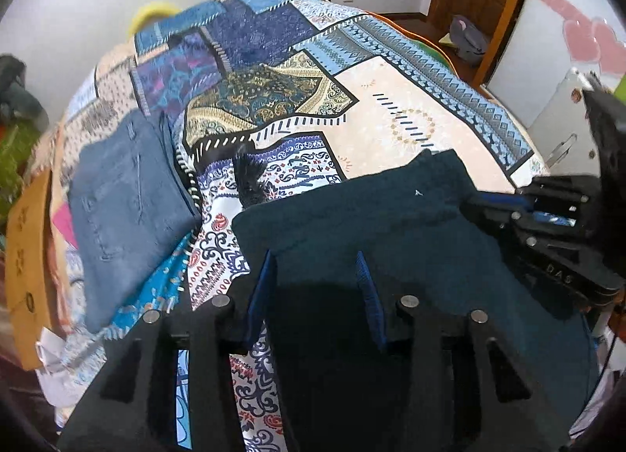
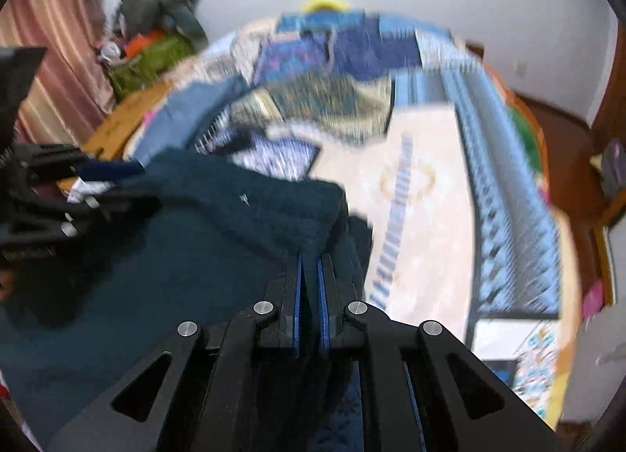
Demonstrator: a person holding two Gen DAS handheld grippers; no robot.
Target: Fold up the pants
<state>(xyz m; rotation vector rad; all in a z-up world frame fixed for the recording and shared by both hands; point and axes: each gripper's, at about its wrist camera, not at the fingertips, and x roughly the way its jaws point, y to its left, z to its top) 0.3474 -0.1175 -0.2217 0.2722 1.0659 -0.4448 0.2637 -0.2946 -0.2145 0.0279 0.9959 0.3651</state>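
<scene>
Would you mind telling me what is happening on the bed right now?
A person with a handheld gripper in each hand is folding dark teal pants on a patchwork bedspread. The right gripper is shut on the pants' edge. The left gripper has cloth between its fingers, though whether it pinches is unclear. A folded pair of blue jeans lies at the bed's left side.

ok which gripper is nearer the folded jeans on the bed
Left. The left gripper is at the dark pants' edge on the side toward the jeans, jaws apart. The right gripper is shut on the pants' opposite edge, farther from the jeans.
</scene>
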